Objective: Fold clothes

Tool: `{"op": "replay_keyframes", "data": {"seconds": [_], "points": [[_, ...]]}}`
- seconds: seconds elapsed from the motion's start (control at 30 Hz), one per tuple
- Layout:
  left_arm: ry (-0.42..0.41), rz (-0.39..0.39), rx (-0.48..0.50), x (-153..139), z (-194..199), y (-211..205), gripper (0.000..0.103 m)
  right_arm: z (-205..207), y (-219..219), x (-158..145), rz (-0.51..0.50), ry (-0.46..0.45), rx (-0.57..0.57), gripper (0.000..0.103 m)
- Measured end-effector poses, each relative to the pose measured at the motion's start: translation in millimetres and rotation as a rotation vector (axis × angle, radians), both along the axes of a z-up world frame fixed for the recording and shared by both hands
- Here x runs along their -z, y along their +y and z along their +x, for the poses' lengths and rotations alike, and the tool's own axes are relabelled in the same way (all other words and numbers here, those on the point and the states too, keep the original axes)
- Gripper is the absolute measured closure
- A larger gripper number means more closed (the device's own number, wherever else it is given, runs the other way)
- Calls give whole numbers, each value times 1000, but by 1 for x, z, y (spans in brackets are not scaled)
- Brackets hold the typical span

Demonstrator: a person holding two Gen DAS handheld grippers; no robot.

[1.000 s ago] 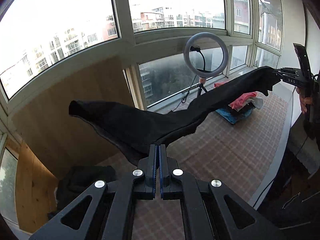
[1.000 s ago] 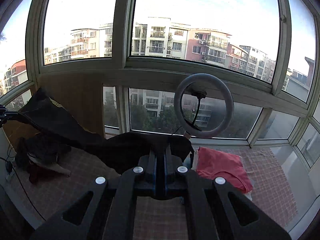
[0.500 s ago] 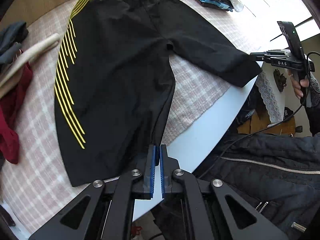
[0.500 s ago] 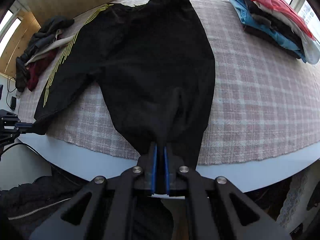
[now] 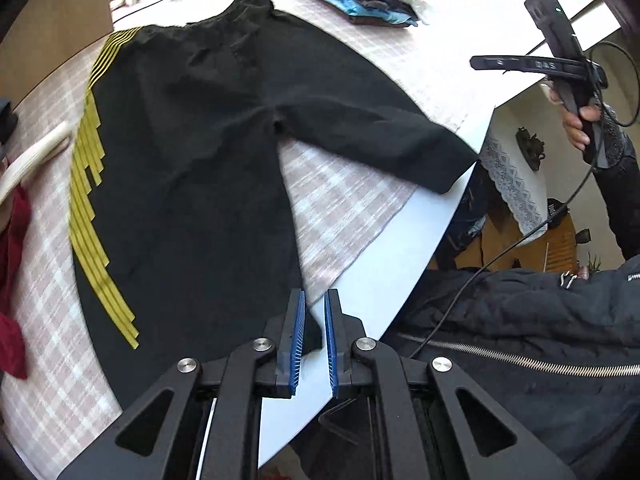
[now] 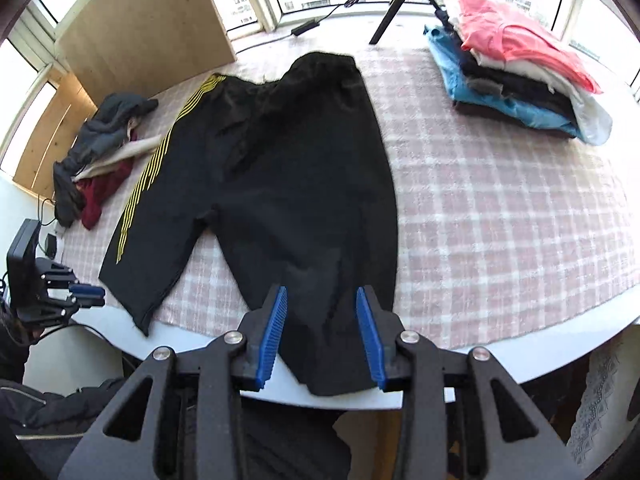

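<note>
Right now your shorts (image 6: pixel 280 168) lie spread flat on the checked cloth (image 6: pixel 500 220) over the surface (image 5: pixel 380 280), waistband at the far side, both leg hems at the near edge and hanging a bit over it. Yellow stripes (image 5: pixel 90 200) run down the outer side of one leg. Your left gripper (image 5: pixel 314 336) sits at that striped leg's hem corner w/ jaws spread a little; the hem corner lies between the blue pads (image 5: pixel 298 340), touching the left one, but nothing is pinched. Your right gripper (image 6: pixel 322 336) has its jaws spread wide, either side of the other leg's hem, the fabric lying loose between the pads, not gripped. In the left wrist view the right gripper (image 5: pixel 532 64) shows up off to the right, above the surface edge, apart from the cloth. A folded stack (image 6: pixel 516 80) sits at the far right of the cloth, pink on top, blue at the bottom. A loose pile (image 6: pixel 96 160) of dark, cream and red clothes lies far left, near the wood panel (image 6: pixel 144 28). Tripod legs (image 6: pixel 396 8) stand behind the waistband, by the window.
</note>
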State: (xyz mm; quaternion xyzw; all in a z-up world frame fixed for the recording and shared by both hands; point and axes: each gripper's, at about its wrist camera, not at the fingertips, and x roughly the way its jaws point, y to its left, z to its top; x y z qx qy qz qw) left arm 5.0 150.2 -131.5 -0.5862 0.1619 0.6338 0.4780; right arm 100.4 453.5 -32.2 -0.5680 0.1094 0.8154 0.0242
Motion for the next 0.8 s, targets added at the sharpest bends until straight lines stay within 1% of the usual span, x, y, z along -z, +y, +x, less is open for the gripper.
{"op": "replay_keyframes", "data": {"seconds": [0.07,0.13,0.2,0.27,0.3,0.37,0.43,0.57,0.7,0.73,0.8], "points": [[10,29,35,2,9,32,94,-16,13,-1,62,19,-5,67],[23,46,68,8,18,67,93,-34,24,4,86,40,-25,67],[5,67,83,13,26,99,93,-52,38,13,95,54,-55,67],[-21,77,80,20,35,128,90,-71,54,28,110,61,-67,67],[-30,73,53,23,38,136,90,-81,63,37,113,63,-69,67],[-48,64,0,29,44,151,90,-101,82,53,81,62,-64,67],[-56,53,-64,33,48,161,90,-124,94,64,51,76,-71,67],[-30,37,-187,27,61,171,90,-177,93,72,44,131,-174,67],[-2,37,-227,13,77,194,90,-224,79,84,102,129,-251,67],[10,43,-220,11,78,206,90,-230,80,85,103,128,-253,67],[27,51,-189,8,84,231,85,-241,81,86,102,127,-258,67]]}}
